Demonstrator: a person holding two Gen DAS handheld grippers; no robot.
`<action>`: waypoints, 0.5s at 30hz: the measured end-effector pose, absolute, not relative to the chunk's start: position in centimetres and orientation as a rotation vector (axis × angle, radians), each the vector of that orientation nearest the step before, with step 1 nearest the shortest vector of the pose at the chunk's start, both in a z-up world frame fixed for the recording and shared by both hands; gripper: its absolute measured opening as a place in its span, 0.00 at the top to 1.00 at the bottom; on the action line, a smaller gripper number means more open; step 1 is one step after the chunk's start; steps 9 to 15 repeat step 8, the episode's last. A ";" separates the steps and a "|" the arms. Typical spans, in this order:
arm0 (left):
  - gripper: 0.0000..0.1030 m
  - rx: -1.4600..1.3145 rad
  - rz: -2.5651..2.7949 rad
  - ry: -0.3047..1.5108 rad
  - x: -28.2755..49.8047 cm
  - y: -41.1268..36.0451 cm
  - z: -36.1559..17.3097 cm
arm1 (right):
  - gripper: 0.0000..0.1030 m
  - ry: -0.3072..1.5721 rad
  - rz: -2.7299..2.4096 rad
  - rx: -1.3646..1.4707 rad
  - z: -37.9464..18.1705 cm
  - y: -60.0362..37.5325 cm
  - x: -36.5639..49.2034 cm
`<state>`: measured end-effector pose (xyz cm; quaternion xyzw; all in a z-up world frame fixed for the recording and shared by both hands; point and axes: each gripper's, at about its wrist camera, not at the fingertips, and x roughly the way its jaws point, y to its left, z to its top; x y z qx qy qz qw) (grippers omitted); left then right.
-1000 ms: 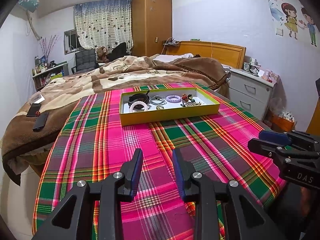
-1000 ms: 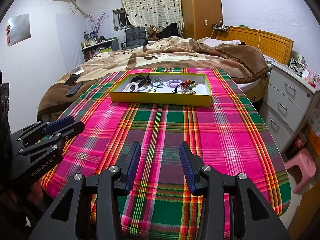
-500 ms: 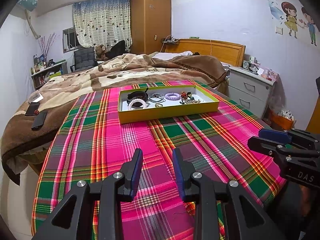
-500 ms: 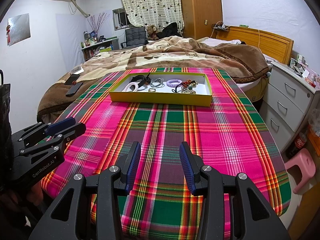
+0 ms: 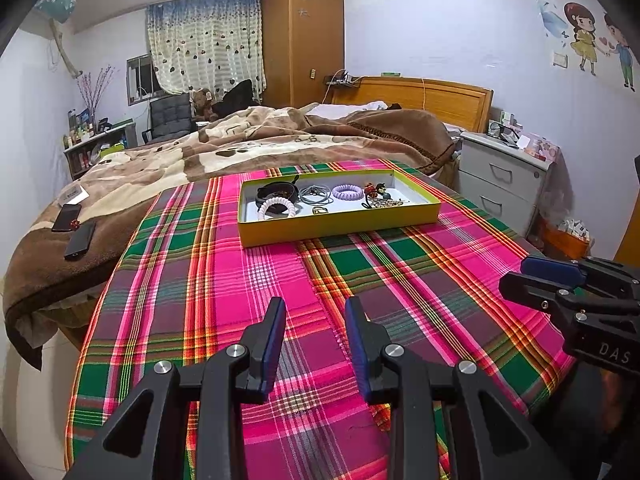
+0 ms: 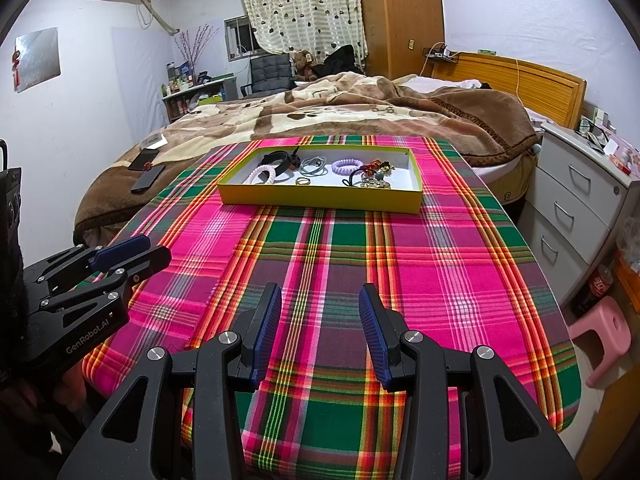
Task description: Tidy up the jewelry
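Note:
A yellow tray (image 5: 340, 226) (image 6: 320, 200) stands at the far end of the plaid-covered table. It holds jewelry: a white coil band (image 5: 276, 208), a black band (image 5: 276, 192), grey rings (image 5: 315, 193), a purple coil band (image 5: 347, 192), a gold ring (image 5: 320, 211) and a heap of trinkets (image 5: 380, 196). My left gripper (image 5: 315, 320) is open and empty above the near table edge, far from the tray; it also shows in the right wrist view (image 6: 132, 252). My right gripper (image 6: 320, 312) is open and empty beside it; it also shows in the left wrist view (image 5: 536, 276).
The plaid cloth (image 6: 320, 264) covers the table. A bed with a brown blanket (image 5: 240, 140) lies behind it, with two phones (image 5: 74, 226) on it. A grey drawer unit (image 6: 580, 208) and a pink stool (image 6: 604, 332) stand to the right.
The left wrist view has shifted a little, so the tray sits slightly lower and nearer. Both grippers stay open and empty.

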<state>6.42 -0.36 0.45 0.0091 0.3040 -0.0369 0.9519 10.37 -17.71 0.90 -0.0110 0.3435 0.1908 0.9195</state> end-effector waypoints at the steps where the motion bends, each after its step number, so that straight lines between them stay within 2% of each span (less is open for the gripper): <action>1: 0.71 0.017 -0.076 0.617 6.4 -0.3 0.4 | 0.60 0.706 0.391 -0.023 0.9 -17.7 10.4; 15: 0.71 0.019 -0.069 0.611 6.4 -0.4 0.5 | 0.60 0.706 0.392 -0.023 0.9 -17.7 10.4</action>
